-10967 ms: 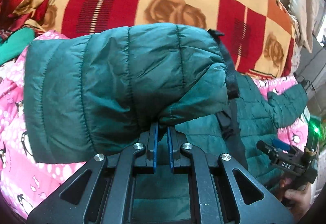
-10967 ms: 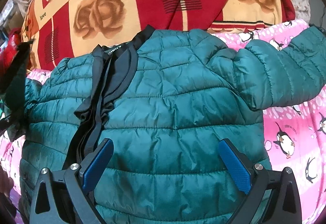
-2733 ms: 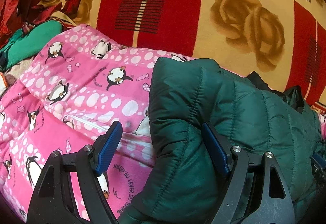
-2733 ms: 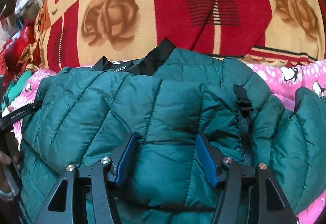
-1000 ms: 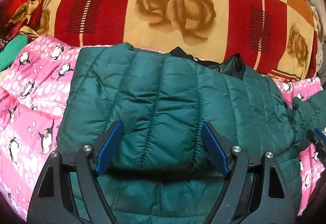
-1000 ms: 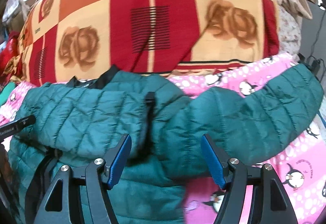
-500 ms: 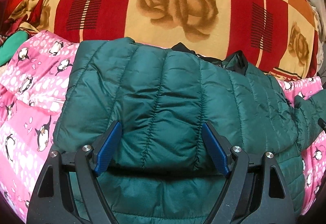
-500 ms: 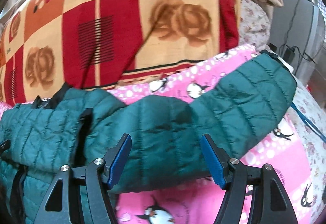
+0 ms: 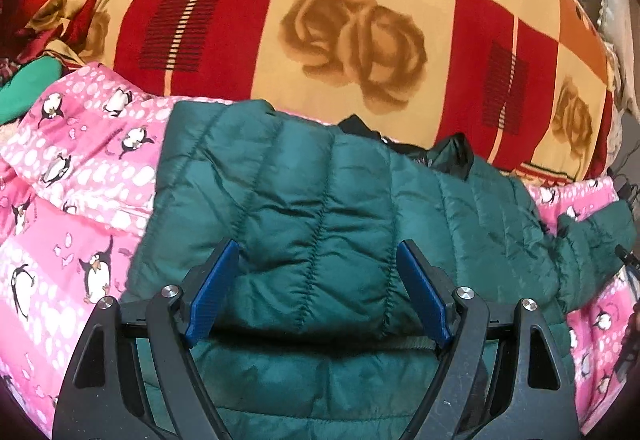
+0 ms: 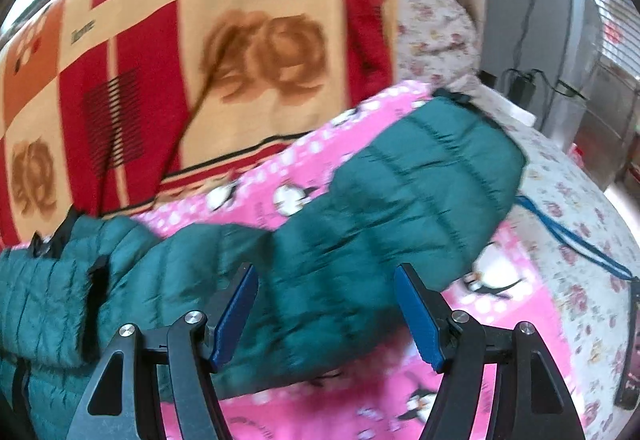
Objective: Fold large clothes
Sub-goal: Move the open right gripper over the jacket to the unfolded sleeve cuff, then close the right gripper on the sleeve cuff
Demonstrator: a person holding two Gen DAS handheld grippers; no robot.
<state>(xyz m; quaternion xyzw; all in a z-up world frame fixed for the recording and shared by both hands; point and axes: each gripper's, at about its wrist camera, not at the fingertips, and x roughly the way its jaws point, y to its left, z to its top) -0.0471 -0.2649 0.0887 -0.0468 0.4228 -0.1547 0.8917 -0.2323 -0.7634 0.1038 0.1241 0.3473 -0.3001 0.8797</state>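
Note:
A dark green quilted puffer jacket (image 9: 320, 200) lies on a pink penguin blanket (image 9: 72, 180), its left side folded over the body and its black collar (image 9: 452, 156) at the far edge. My left gripper (image 9: 320, 292) hovers open, its blue pads astride the folded edge without pinching it. In the right wrist view the jacket's right sleeve (image 10: 400, 200) stretches out up and to the right, with the body (image 10: 40, 288) at the left edge. My right gripper (image 10: 326, 308) is open over the sleeve's middle, not pressing on it. That view is slightly blurred.
A red, orange and cream rose blanket (image 9: 360, 40) rises behind the jacket. Red and green clothes (image 9: 24, 88) are heaped at far left. To the right lie a floral sheet (image 10: 580, 200), a blue cord (image 10: 576, 240), and a grey unit (image 10: 540, 40) with cables.
The right gripper has swept to the right, from the jacket's shoulder out along the sleeve toward the cuff. The left gripper has stayed over the folded side. Both stay open.

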